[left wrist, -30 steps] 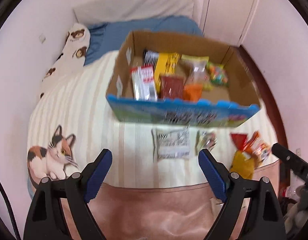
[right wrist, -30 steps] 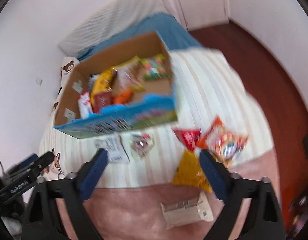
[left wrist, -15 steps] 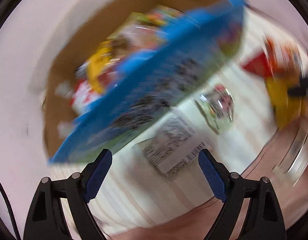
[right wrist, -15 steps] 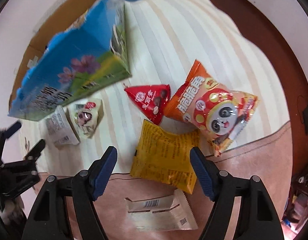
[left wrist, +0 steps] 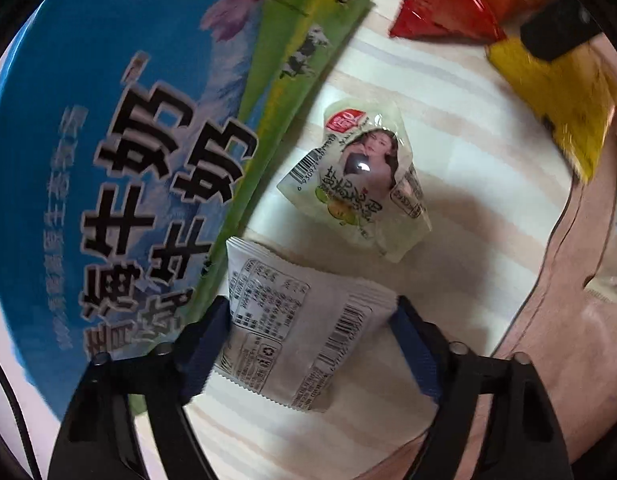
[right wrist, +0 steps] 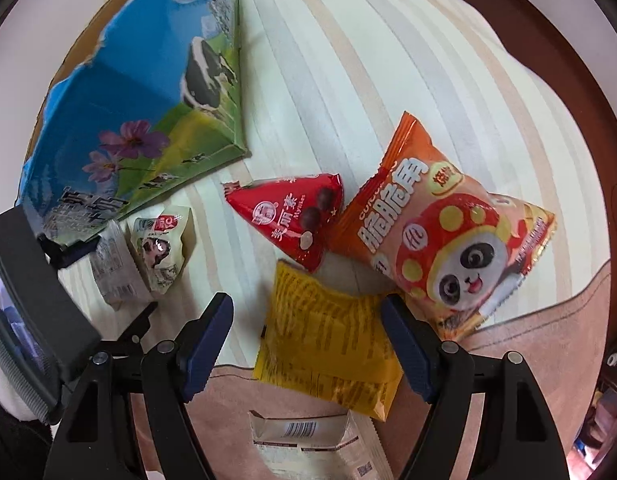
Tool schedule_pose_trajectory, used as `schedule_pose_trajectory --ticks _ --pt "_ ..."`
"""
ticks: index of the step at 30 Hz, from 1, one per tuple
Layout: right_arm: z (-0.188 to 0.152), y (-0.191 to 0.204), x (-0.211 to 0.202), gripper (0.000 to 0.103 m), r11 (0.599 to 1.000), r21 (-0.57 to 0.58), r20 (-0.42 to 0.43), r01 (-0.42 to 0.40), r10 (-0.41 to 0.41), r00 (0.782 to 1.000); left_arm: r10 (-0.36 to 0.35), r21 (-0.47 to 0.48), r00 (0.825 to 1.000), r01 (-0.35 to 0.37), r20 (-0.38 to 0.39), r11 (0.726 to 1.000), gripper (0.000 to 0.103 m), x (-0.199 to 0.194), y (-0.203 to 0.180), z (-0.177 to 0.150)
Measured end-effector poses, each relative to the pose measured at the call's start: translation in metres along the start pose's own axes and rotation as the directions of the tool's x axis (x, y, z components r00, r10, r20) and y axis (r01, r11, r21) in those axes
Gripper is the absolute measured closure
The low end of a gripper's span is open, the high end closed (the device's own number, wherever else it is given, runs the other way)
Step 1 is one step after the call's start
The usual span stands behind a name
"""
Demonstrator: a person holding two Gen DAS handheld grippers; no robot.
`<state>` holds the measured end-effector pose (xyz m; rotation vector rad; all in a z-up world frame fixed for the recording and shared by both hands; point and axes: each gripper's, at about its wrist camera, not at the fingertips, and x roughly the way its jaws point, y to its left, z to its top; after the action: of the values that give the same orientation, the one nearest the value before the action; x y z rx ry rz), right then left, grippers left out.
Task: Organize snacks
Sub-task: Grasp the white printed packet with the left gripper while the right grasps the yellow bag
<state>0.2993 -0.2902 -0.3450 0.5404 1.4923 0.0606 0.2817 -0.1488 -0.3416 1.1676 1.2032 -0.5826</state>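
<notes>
I see the left tool point(left wrist: 312, 320) spread wide astride the white label-side packet point(left wrist: 292, 332) beside the milk carton box point(left wrist: 120, 160); right tool point(right wrist: 308, 320) gapes, empty, over the yellow packet point(right wrist: 328, 348) at the bed's point(right wrist: 388, 60) near edge.

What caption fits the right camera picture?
Open right hand-held gripper hovers over a yellow snack bag beside the panda bag.

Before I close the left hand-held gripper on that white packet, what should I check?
1. White printed packet between the left hand-held gripper fingers: ok.
2. Jaws open, packet not yet clamped: ok.
3. Blue milk carton box crowds the left finger: not ok.
4. Clear plum pouch lies apart from the fingertips: ok.
5. Right hand-held gripper open over yellow foil bag, contact: cannot tell.
</notes>
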Motion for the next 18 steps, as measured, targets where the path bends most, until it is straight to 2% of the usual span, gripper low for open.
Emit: schedule_pose_trajectory --ticks 3,5,6,7,10,12,13,14,15,16,18 --pt "0.003 -0.008 0.005 0.024 0.997 0.022 0.02 -0.068 0.068 0.997 -0.065 -0.108 0.998 0.064 -0.008 0.992 0.029 -0.004 0.018 -0.005" --pt "0.002 -0.014 0.009 0.024 0.994 0.056 0.011 -0.098 0.097 0.995 -0.135 -0.238 0.99 0.123 -0.034 0.964 0.029 -0.004 0.027 -0.013" --pt "0.0 -0.017 0.01 0.024 0.992 0.068 0.01 -0.108 0.108 0.994 -0.178 -0.305 0.983 0.157 -0.041 0.939 0.029 -0.002 0.031 -0.019" --pt "-0.003 -0.018 0.011 0.024 0.99 0.082 0.0 -0.115 0.115 0.993 -0.223 -0.375 0.974 0.19 -0.047 0.907 0.029 -0.001 0.035 -0.025" --pt "-0.017 -0.017 0.015 0.024 0.977 0.126 -0.053 -0.17 0.178 0.983 -0.377 -0.573 0.926 0.296 -0.025 0.765 0.029 0.004 0.045 -0.048" --pt "-0.026 -0.007 0.019 0.024 0.963 0.138 -0.114 -0.233 0.249 0.962 -0.446 -0.66 0.895 0.341 0.009 0.67 0.029 0.007 0.052 -0.062" --pt "-0.032 -0.002 0.019 0.024 0.961 0.127 -0.131 -0.246 0.262 0.956 -0.467 -0.683 0.884 0.357 0.027 0.637 0.029 0.008 0.054 -0.067" --pt "-0.036 0.007 0.015 0.021 0.968 0.075 -0.14 -0.241 0.25 0.958 -0.486 -0.705 0.873 0.373 0.045 0.603 0.029 0.008 0.058 -0.072" --pt "-0.039 0.018 0.01 0.014 0.979 -0.013 -0.138 -0.203 0.2 0.97 -0.497 -0.718 0.866 0.382 0.057 0.582 0.029 0.008 0.061 -0.075" --pt "-0.042 0.035 0.004 0.011 0.98 -0.155 -0.123 -0.121 0.102 0.987 -0.508 -0.727 0.858 0.394 0.073 0.562 0.029 0.008 0.065 -0.08" --pt "-0.049 0.06 0.0 0.009 0.925 -0.378 -0.085 0.019 -0.055 0.995 -0.511 -0.74 0.855 0.402 0.093 0.538 0.029 0.008 0.074 -0.087"
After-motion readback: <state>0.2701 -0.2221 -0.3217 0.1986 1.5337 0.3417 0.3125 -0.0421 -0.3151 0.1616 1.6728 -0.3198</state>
